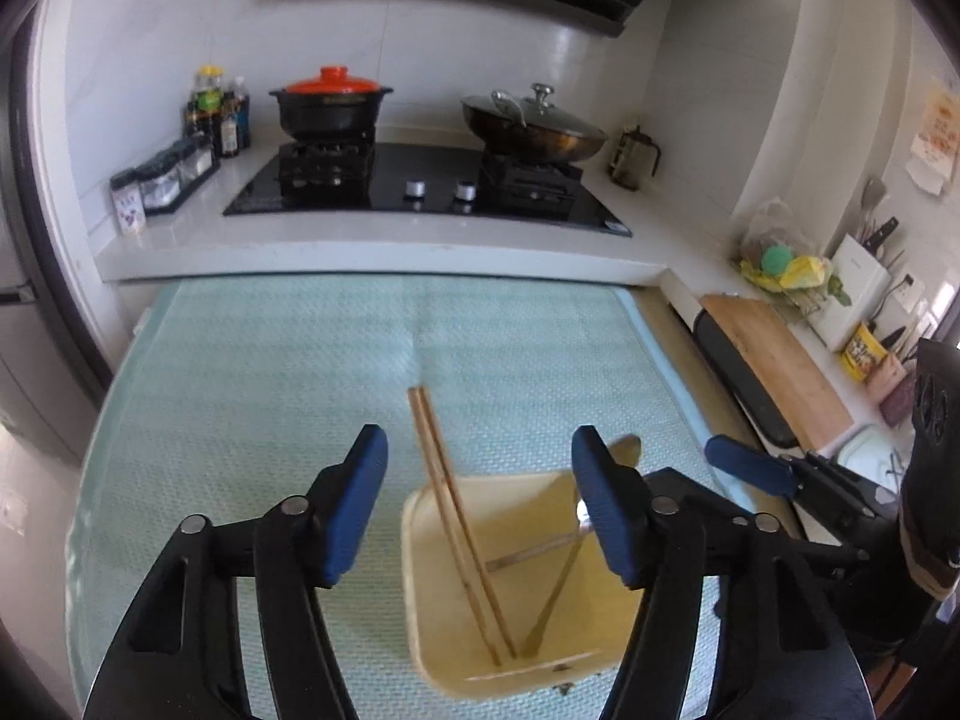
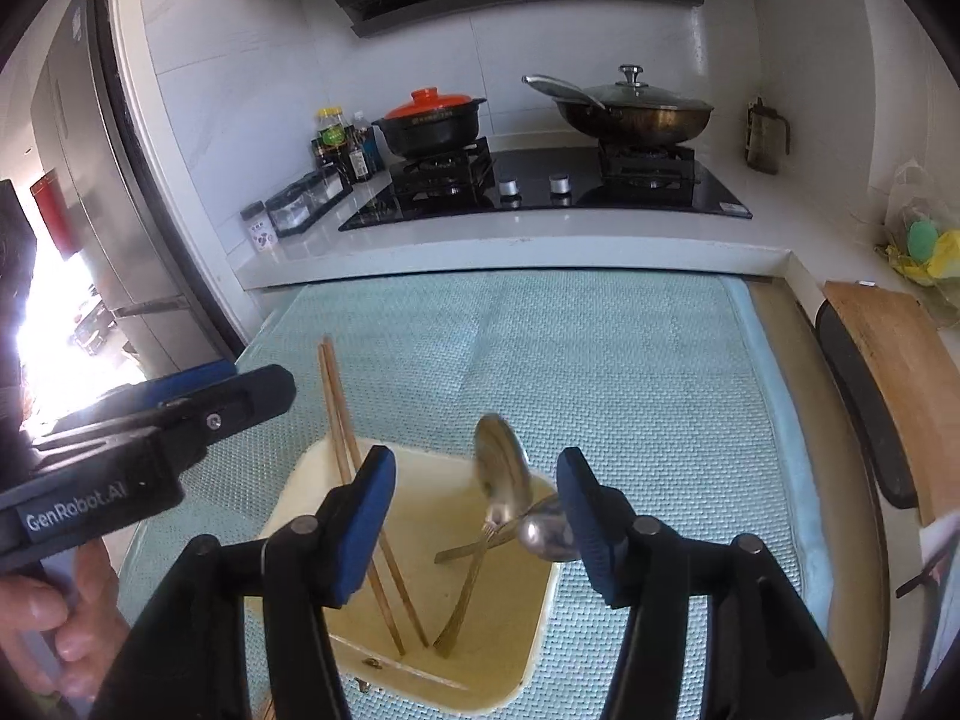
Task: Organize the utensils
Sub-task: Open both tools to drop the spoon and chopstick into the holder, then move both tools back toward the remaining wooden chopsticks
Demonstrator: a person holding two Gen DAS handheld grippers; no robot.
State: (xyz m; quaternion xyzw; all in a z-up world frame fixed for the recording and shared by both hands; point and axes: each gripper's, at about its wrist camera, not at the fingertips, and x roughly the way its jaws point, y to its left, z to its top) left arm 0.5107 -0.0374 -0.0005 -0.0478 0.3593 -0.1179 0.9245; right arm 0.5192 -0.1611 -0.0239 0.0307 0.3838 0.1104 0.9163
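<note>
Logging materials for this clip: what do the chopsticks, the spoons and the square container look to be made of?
Chopsticks: probably wood or bamboo; matte tan, with no shine. Spoons: metal, likely stainless steel; bright mirror-like bowls, though one is motion-blurred. Container: looks like cream plastic with a smooth, slightly glossy rim and rounded corners; glazed ceramic cannot be ruled out.

"GenRobot.AI" in white on the left tool (image 2: 180, 384), other labels unreadable
</note>
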